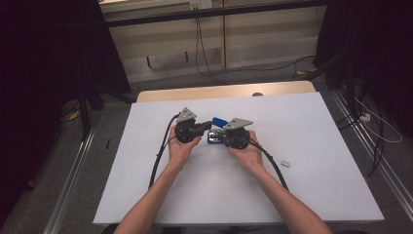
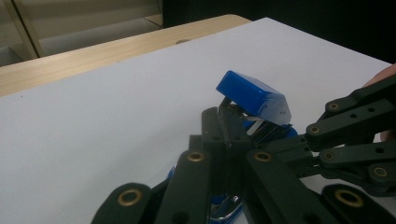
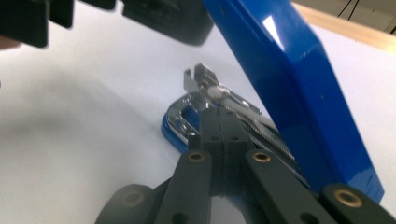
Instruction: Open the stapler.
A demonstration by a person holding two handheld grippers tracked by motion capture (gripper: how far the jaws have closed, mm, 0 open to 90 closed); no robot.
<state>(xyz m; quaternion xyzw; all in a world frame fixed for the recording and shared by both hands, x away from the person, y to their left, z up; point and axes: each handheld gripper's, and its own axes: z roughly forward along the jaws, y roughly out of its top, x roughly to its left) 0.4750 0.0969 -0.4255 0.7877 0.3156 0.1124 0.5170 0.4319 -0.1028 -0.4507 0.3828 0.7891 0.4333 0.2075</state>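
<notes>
Near the middle of the table (image 1: 302,195): a stapler (image 1: 217,127), lid (image 2: 254,97) swung up above its base (image 3: 175,128). Just left of it, the left gripper (image 1: 207,125); just right, the right gripper (image 1: 221,138), jaws meeting at the stapler. Well apart to the right, near the right forearm, a small staple box (image 1: 286,164) on the tabletop.

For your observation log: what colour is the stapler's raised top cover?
Glossy blue; the stapler's cover shows best in the right gripper view.
</notes>
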